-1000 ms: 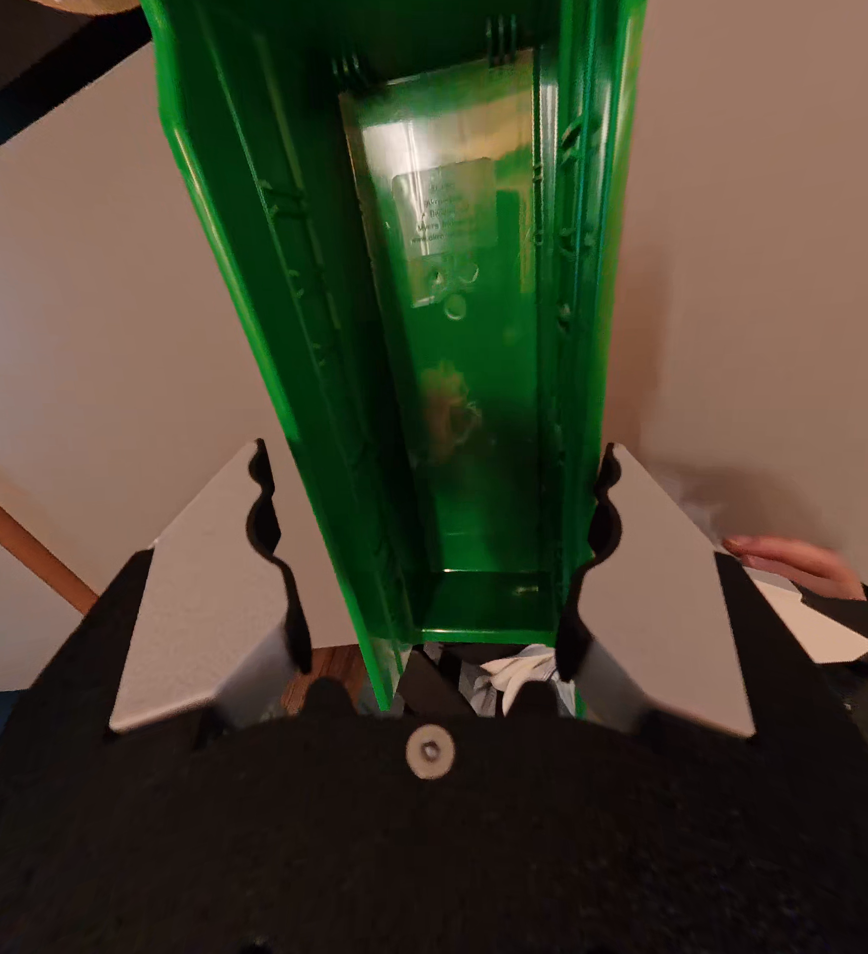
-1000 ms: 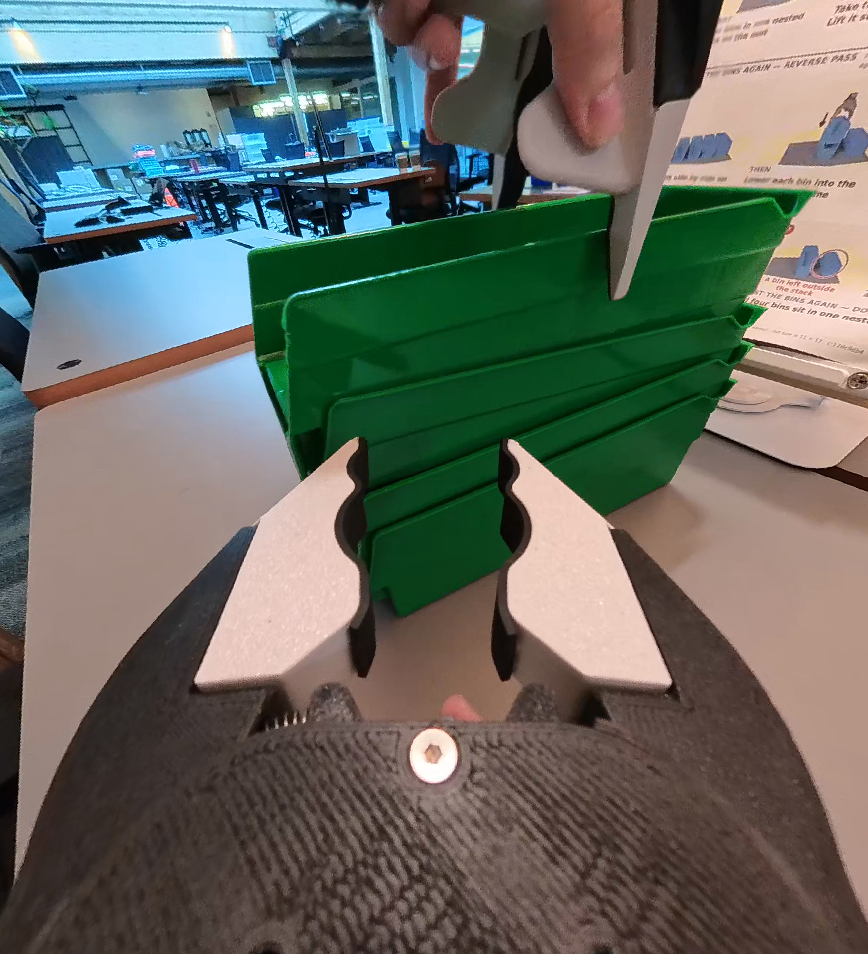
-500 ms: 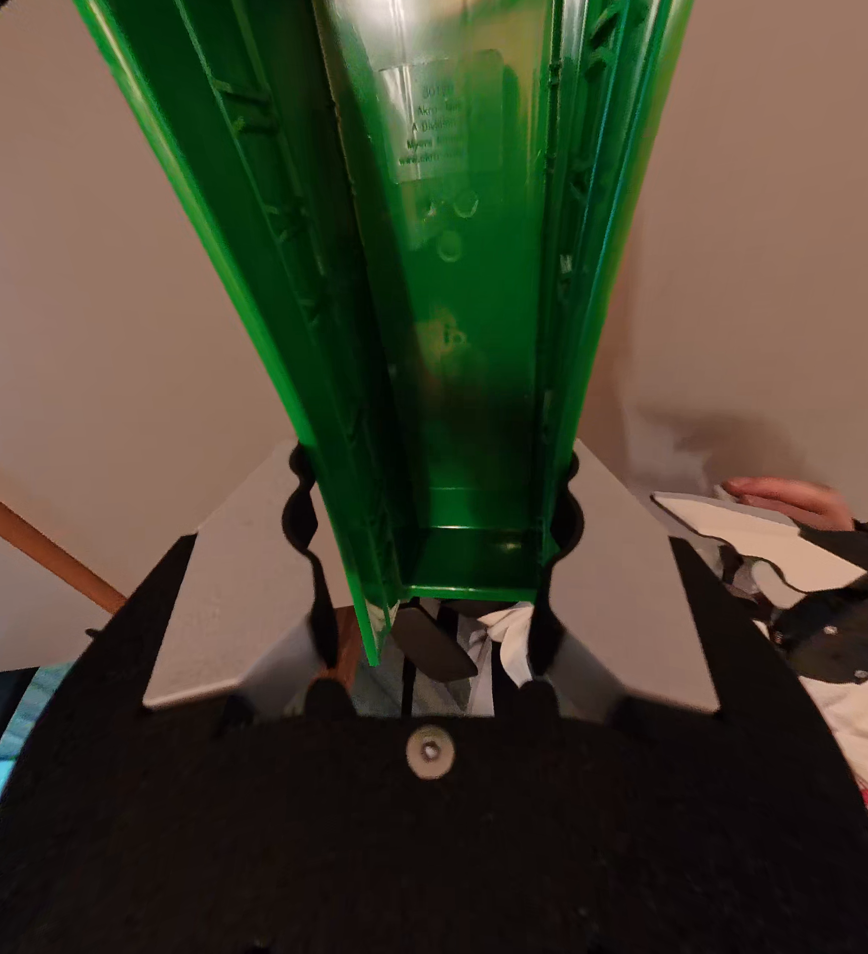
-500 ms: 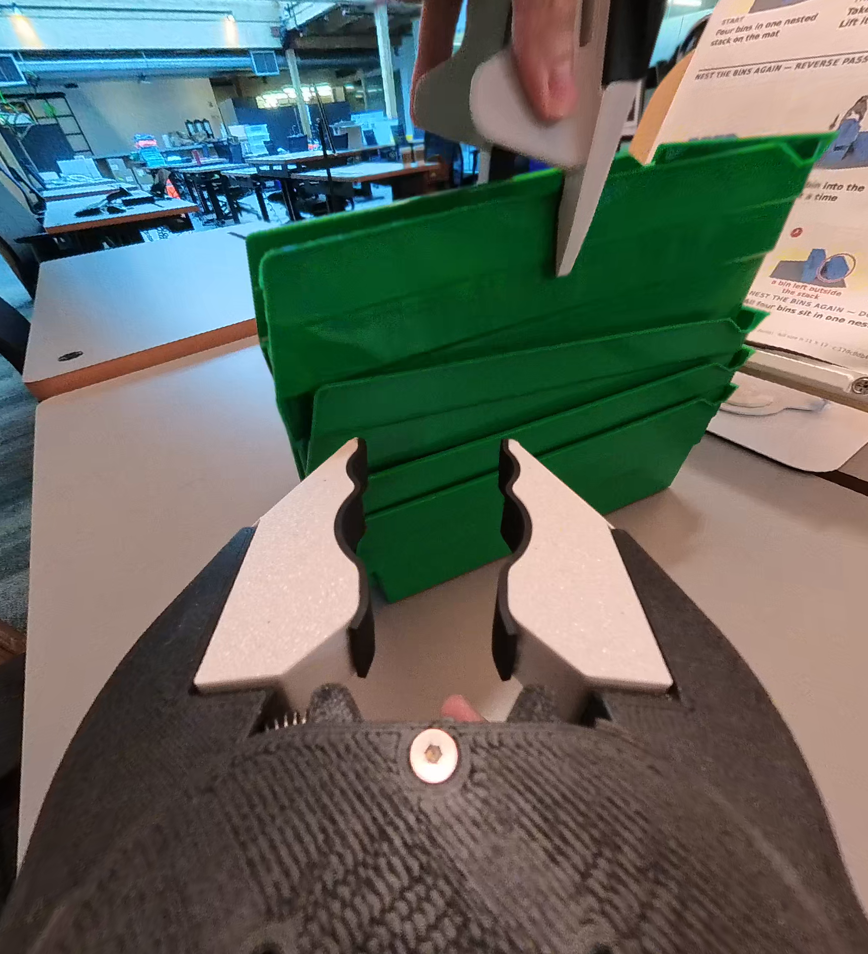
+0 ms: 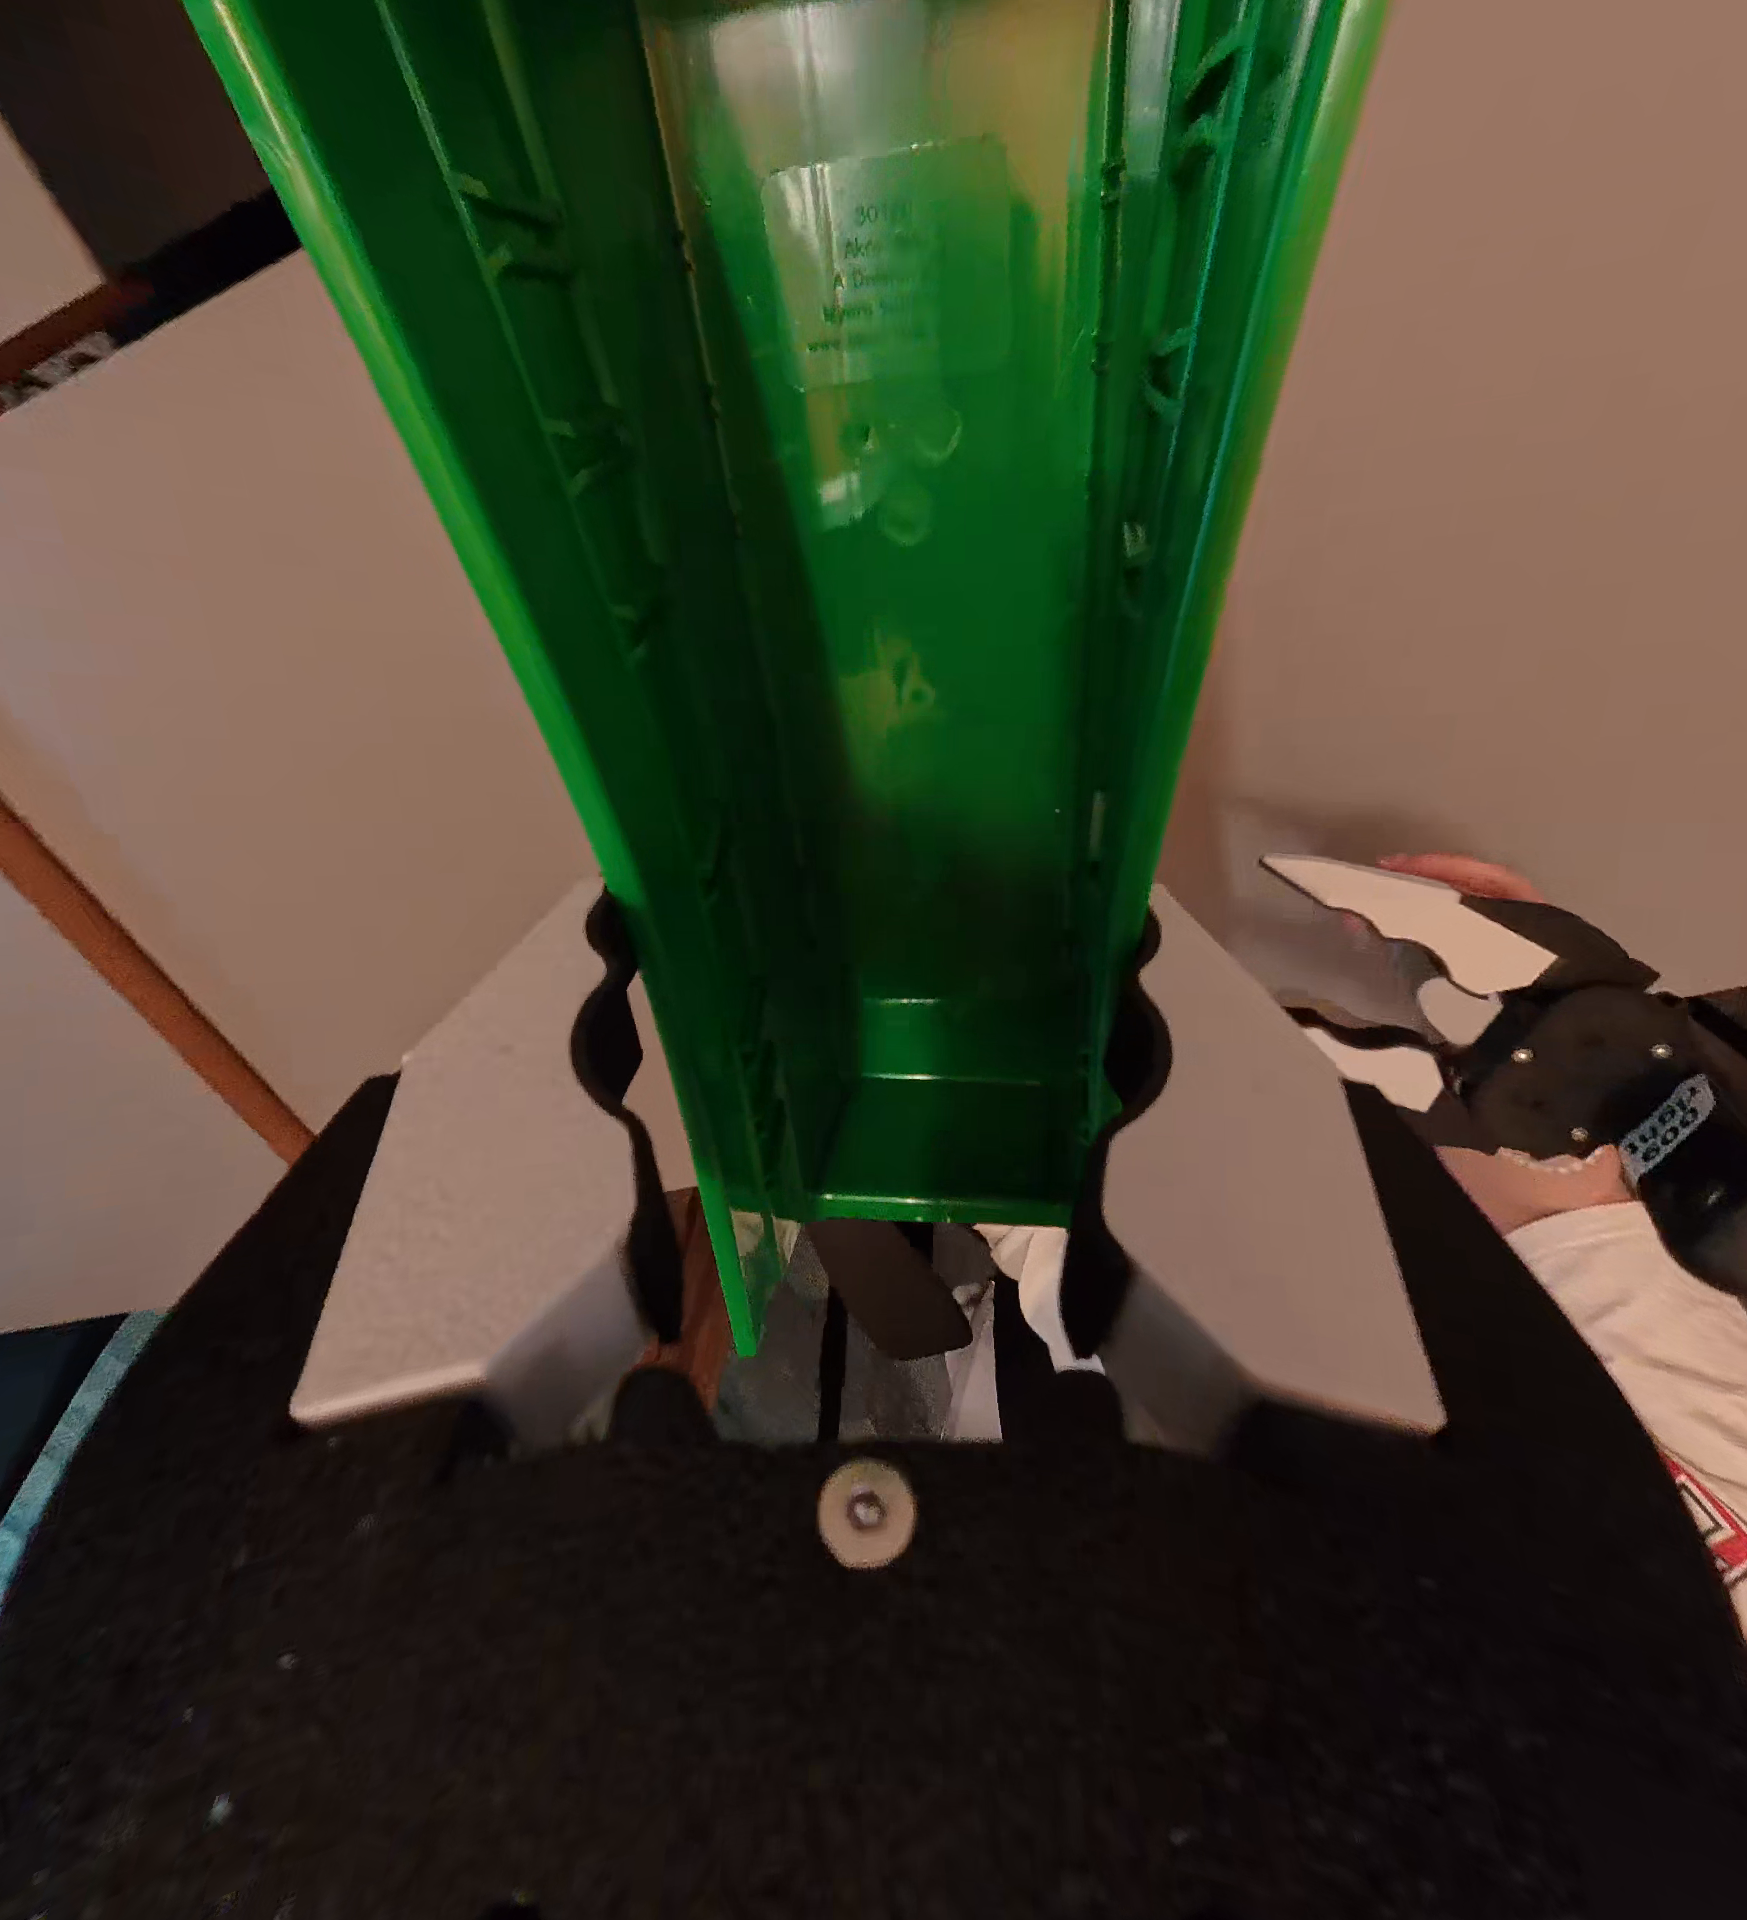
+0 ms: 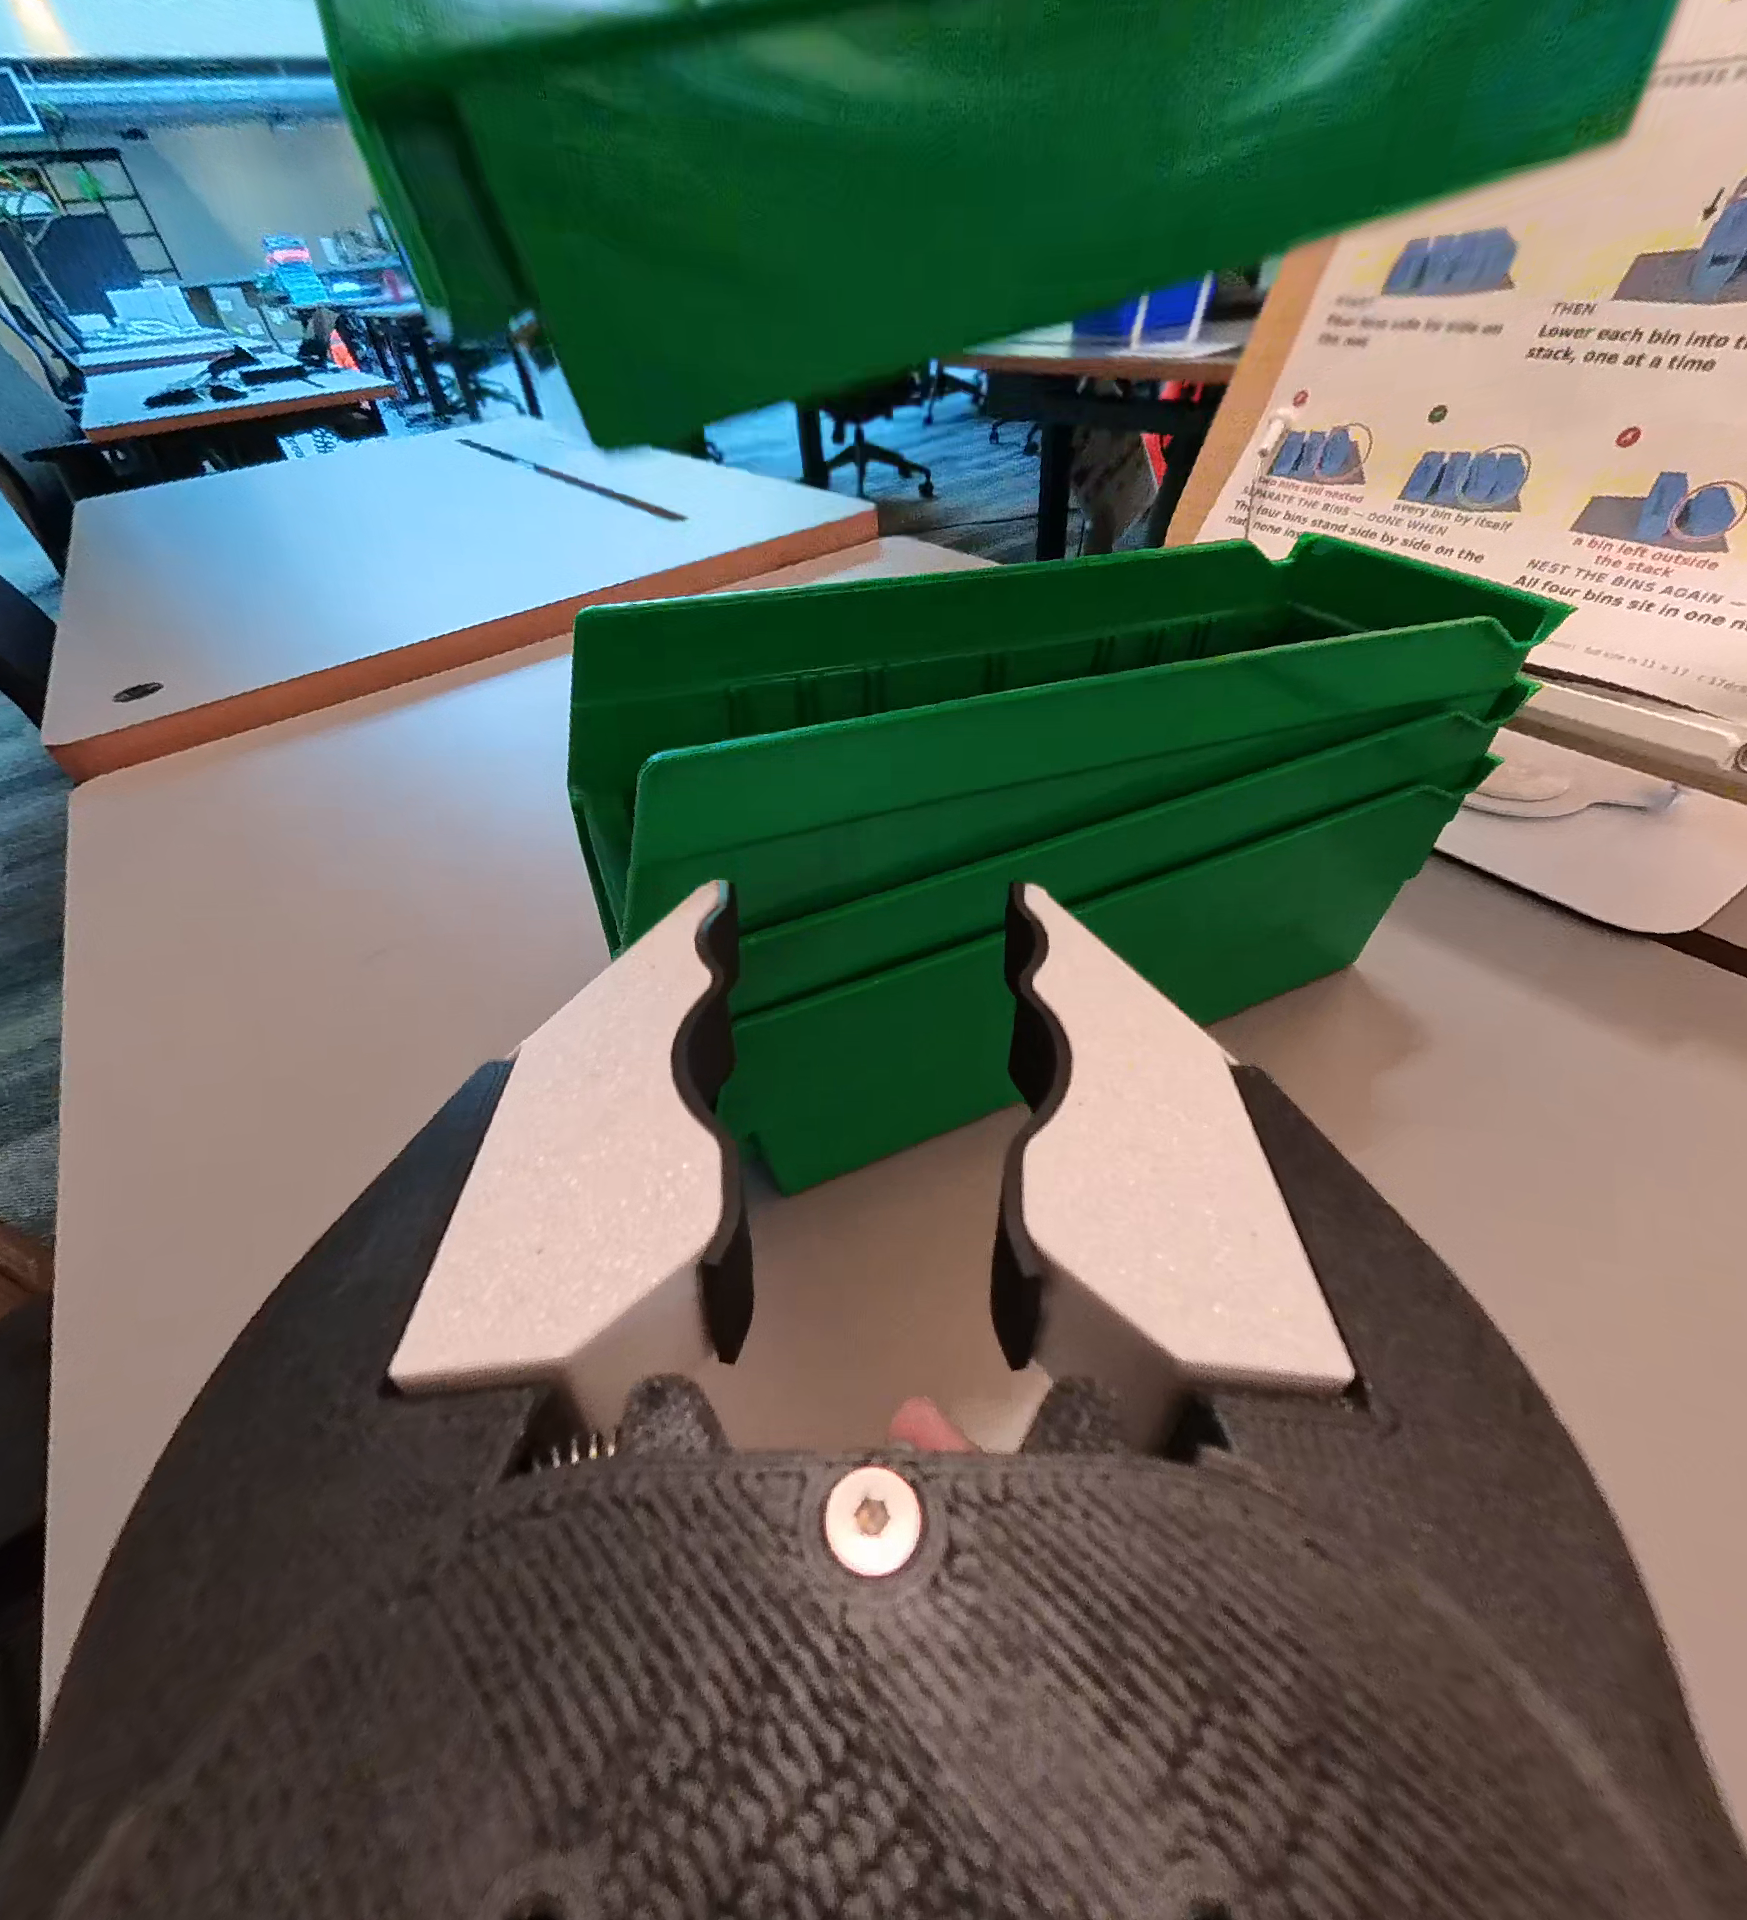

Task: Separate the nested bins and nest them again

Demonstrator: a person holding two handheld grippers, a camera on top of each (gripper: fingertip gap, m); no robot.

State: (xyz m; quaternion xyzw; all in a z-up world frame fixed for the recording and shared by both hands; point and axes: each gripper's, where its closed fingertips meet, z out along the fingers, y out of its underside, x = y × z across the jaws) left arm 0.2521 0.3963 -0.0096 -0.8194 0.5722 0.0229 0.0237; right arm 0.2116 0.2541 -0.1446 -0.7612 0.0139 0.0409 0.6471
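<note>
My left gripper (image 5: 869,1039) is shut across the width of a long green bin (image 5: 900,623), one finger on each outer side wall near its end. In the right wrist view this bin (image 6: 952,208) hangs in the air, tilted, well clear of the stack below. The stack of nested green bins (image 6: 1056,790) stands on the grey table (image 6: 329,987). My right gripper (image 6: 869,935) is open and empty, low in front of the stack's near end and not touching it. It also shows in the left wrist view (image 5: 1368,966), off to the right.
An instruction sheet on a stand (image 6: 1575,416) with a white base (image 6: 1627,873) stands right of the stack. The table's left edge (image 6: 58,1039) drops to carpet. Another table (image 6: 381,561) and office chairs lie behind. A person's white sleeve (image 5: 1627,1351) is at the right.
My left gripper closed on the top bin and lifted it up out of the stack until it came free. The right gripper stayed open in the same place.
</note>
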